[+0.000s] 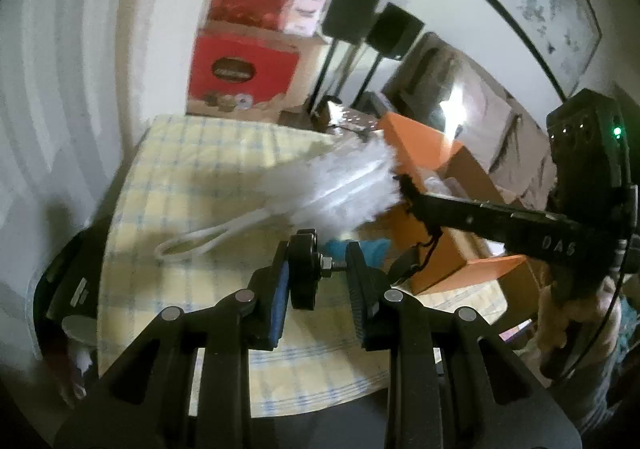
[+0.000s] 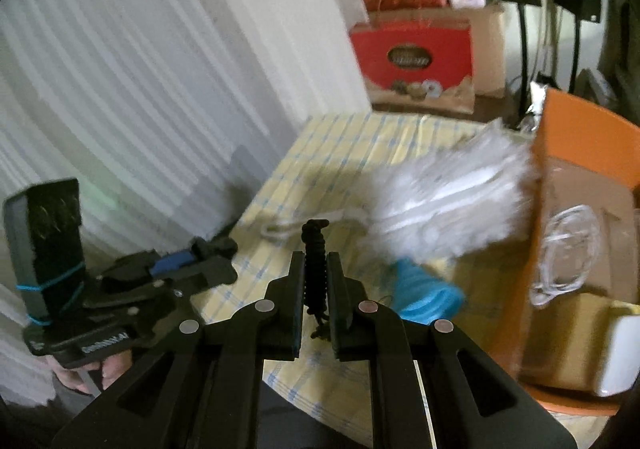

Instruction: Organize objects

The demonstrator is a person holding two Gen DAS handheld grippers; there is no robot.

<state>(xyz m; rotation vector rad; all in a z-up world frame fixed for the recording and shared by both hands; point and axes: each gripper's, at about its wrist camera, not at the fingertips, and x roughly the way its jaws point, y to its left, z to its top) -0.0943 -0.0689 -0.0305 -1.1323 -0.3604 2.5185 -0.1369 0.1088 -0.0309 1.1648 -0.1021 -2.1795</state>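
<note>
left claw (image 1: 318, 269): clamped on black knob with bolt (image 1: 310, 269), bolt crosswise.
right claw (image 2: 316, 281): narrow, pinching black cord (image 2: 315, 265), upright.

Yellow-and-blue checked woven cloth (image 1: 192, 169) covers the table, matt; fluffy white fibre duster head (image 2: 448, 189) looks soft; open orange cardboard box (image 2: 580, 129) is matt; black braided cord (image 2: 316, 269) looks rough.

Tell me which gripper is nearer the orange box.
Right. The right gripper, shut on a black cord, reaches the orange box at its open edge; the left gripper, holding a black knob, sits back over the tablecloth.
</note>
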